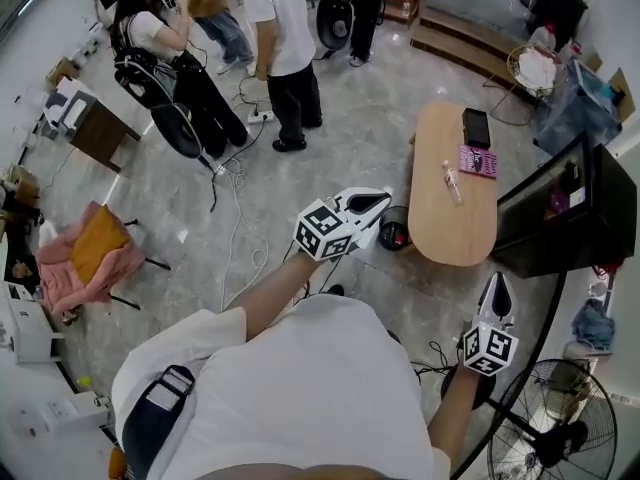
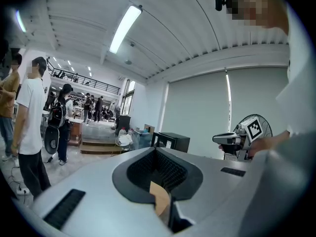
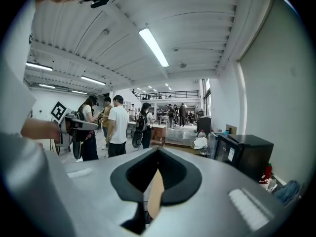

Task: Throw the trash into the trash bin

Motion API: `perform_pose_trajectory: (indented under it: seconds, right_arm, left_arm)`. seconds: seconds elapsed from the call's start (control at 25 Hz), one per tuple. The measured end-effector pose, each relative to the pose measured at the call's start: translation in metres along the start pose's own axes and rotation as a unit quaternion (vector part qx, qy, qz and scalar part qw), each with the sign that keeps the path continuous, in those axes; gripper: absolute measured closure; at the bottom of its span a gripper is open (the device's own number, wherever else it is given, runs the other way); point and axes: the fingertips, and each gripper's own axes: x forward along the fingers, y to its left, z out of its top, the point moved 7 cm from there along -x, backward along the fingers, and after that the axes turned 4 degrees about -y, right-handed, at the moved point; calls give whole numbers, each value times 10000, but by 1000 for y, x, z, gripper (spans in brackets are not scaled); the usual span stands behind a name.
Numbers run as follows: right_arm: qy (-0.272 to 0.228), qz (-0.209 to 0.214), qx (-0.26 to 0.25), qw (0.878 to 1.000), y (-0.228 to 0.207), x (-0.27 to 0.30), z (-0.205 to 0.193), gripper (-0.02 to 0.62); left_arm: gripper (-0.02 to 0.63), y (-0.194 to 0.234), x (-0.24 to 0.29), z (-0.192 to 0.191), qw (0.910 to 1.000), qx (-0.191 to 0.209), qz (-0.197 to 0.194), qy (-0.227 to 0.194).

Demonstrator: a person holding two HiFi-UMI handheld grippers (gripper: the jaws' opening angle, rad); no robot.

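Observation:
My left gripper (image 1: 380,199) is held out over the floor with its jaws together and nothing between them; its tips (image 2: 156,150) meet in the left gripper view. My right gripper (image 1: 497,282) hangs lower at the right, jaws closed and empty (image 3: 158,152). A small black round container (image 1: 395,231) stands on the floor by the near end of the oval wooden table (image 1: 440,233), just right of the left gripper. On the table lie a clear bottle (image 1: 452,182), a pink book (image 1: 477,161) and a black box (image 1: 476,127). Each gripper shows in the other's view, level and apart.
A black cabinet (image 1: 575,213) stands right of the table, and a floor fan (image 1: 550,433) at the lower right. Several people (image 1: 280,48) stand at the far side. A chair with pink and orange cloth (image 1: 90,258) sits at the left. Cables (image 1: 235,183) trail on the floor.

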Motion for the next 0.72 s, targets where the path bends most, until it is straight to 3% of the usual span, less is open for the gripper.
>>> perform_pose_trajectory:
  seconds: [0.72]
  right_arm:
    - [74, 488, -128, 9987, -21, 29, -13, 584]
  left_arm:
    - [600, -8, 8, -8, 9993, 27, 374, 80]
